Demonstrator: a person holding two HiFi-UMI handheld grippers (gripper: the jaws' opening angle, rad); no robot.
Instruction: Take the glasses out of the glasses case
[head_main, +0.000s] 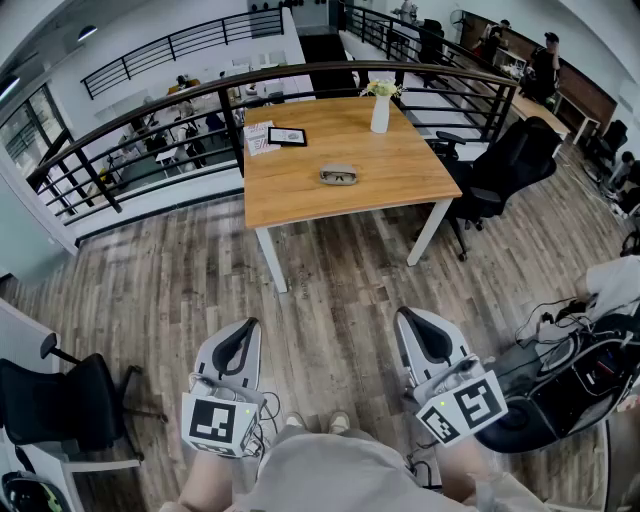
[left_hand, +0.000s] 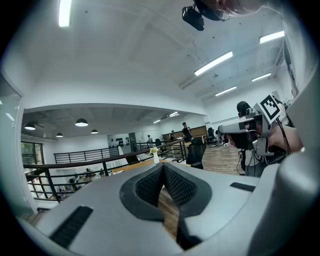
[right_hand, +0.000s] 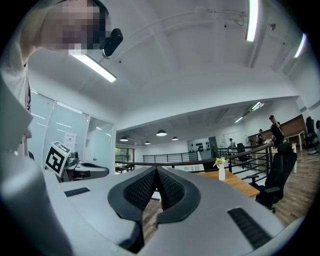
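A grey glasses case (head_main: 339, 175) lies near the middle of the wooden table (head_main: 290, 190), far ahead of me; I cannot tell from here whether its lid is up. My left gripper (head_main: 243, 331) and right gripper (head_main: 411, 322) hang level over the plank floor, well short of the table. Both are shut with nothing between the pads. In the left gripper view the black pads (left_hand: 163, 181) meet at the tips; in the right gripper view the pads (right_hand: 156, 187) meet too. The case is hidden behind the jaws in both gripper views.
A white vase with flowers (head_main: 380, 107), a tablet (head_main: 287, 137) and papers (head_main: 258, 136) sit on the table's far part. A black office chair (head_main: 505, 165) stands at its right, another chair (head_main: 60, 400) at my left. Cables and gear (head_main: 570, 370) lie at right. A railing (head_main: 200, 110) runs behind.
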